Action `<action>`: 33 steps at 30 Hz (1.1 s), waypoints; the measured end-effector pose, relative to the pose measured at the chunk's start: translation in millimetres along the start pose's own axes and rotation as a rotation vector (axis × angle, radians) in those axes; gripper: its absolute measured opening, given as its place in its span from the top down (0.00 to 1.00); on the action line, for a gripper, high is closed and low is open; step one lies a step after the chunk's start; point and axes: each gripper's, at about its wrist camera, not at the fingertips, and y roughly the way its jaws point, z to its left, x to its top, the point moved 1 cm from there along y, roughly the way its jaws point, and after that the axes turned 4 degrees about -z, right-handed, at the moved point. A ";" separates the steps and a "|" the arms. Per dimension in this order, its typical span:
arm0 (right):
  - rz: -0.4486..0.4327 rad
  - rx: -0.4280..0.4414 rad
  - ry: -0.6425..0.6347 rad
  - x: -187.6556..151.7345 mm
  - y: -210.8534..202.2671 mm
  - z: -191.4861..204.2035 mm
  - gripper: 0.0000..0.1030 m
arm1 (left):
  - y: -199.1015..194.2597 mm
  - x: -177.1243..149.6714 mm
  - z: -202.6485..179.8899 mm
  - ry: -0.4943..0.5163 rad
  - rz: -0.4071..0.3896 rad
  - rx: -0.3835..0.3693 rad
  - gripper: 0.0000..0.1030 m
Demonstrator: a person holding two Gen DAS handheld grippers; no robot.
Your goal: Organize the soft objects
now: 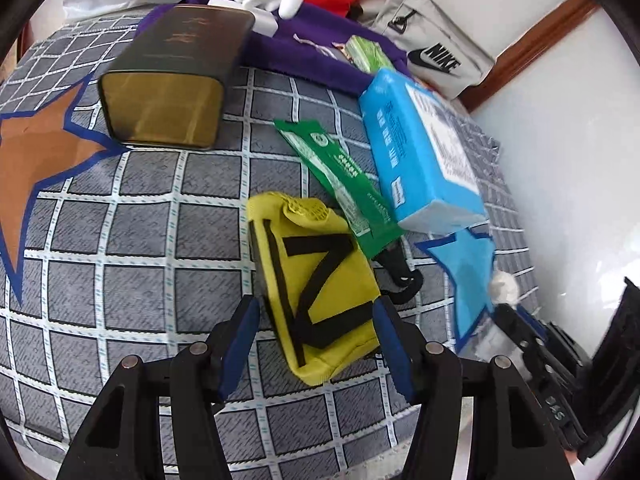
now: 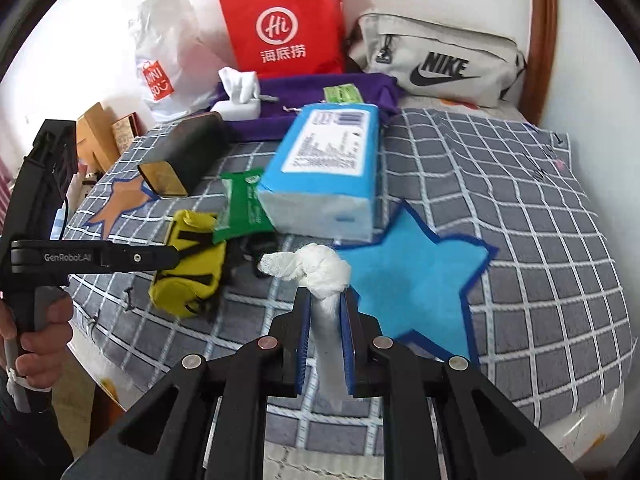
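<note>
A yellow pouch (image 1: 320, 292) with black straps lies on the grey checked cloth (image 1: 140, 240). My left gripper (image 1: 316, 316) is open, its blue pads either side of the pouch's near end; the right pad touches it. The pouch (image 2: 188, 276) and the left gripper (image 2: 120, 258) also show in the right wrist view. My right gripper (image 2: 326, 308) is shut on a knotted white cloth (image 2: 316, 272) and holds it above the cloth beside a blue felt star (image 2: 416, 280). The white cloth shows at the right of the left wrist view (image 1: 504, 286).
A blue tissue pack (image 1: 424, 152), a green packet (image 1: 340, 176) and a dark tin (image 1: 176, 76) lie further back. Purple cloth (image 2: 304, 100), a red bag (image 2: 284, 24), a white plastic bag (image 2: 168, 48) and a grey Nike bag (image 2: 436, 60) stand by the wall. An orange star (image 1: 36, 168) sits left.
</note>
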 end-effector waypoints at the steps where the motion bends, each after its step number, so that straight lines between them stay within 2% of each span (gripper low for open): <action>1: -0.001 0.004 0.007 -2.4 -0.6 -3.0 0.86 | 3.8 -1.8 -2.9 0.004 0.003 0.018 0.44; 9: -0.007 0.013 0.020 -13.0 -2.3 -14.1 0.84 | 13.1 -4.3 -20.0 0.020 -0.003 0.080 0.27; 15: -0.011 0.016 0.045 -14.9 -1.0 -23.6 0.83 | 26.0 -3.3 -37.5 0.042 -0.009 0.189 0.18; 21: -0.007 0.026 0.055 -19.0 2.7 -26.6 0.83 | 40.3 -8.8 -57.5 0.157 -0.025 0.341 0.17; 22: 0.000 0.027 0.058 -20.1 5.0 -27.2 0.83 | 40.3 -9.0 -57.2 0.155 -0.034 0.346 0.18; 26: 0.021 0.032 0.064 -25.5 11.7 -27.8 0.83 | 31.9 -8.6 -51.6 0.132 -0.050 0.343 0.31; 30: 0.040 0.031 0.063 -32.6 18.0 -25.2 0.83 | 18.3 -10.1 -35.2 0.099 -0.046 0.337 0.36; 33: 0.053 0.031 0.061 -36.4 21.8 -22.6 0.83 | 6.3 -11.0 -13.9 0.052 -0.050 0.289 0.37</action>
